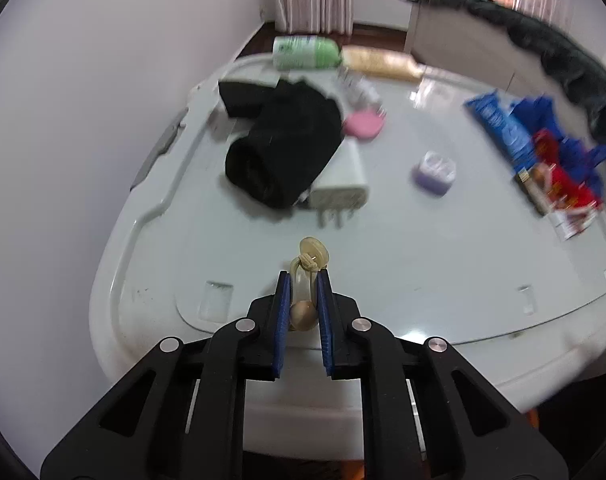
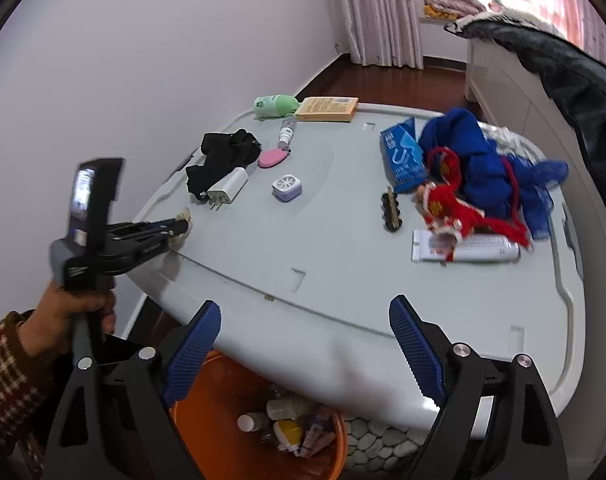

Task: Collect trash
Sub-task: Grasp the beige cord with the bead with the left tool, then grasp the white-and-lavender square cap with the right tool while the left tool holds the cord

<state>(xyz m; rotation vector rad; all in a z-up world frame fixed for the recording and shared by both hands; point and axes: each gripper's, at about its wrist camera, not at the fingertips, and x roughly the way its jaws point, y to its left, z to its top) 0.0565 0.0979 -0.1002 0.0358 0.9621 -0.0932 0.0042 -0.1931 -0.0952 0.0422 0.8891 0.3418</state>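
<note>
So the left gripper (image 1: 305, 280) has its jaws pinched nearly together on a little beige stringy thing (image 1: 310, 258), some knotted cord with a disc and a bead, held just over the table (image 1: 383, 264) edge at 6 o'clock in the left wrist view. It looks featherlight and floppy, so I'd guess a grip near the knot is safest. The right gripper (image 2: 303, 344) has its jaws wide apart, holding nothing, hovering above the orange bin (image 2: 207, 432), which sits below the table at 6 o'clock.
</note>
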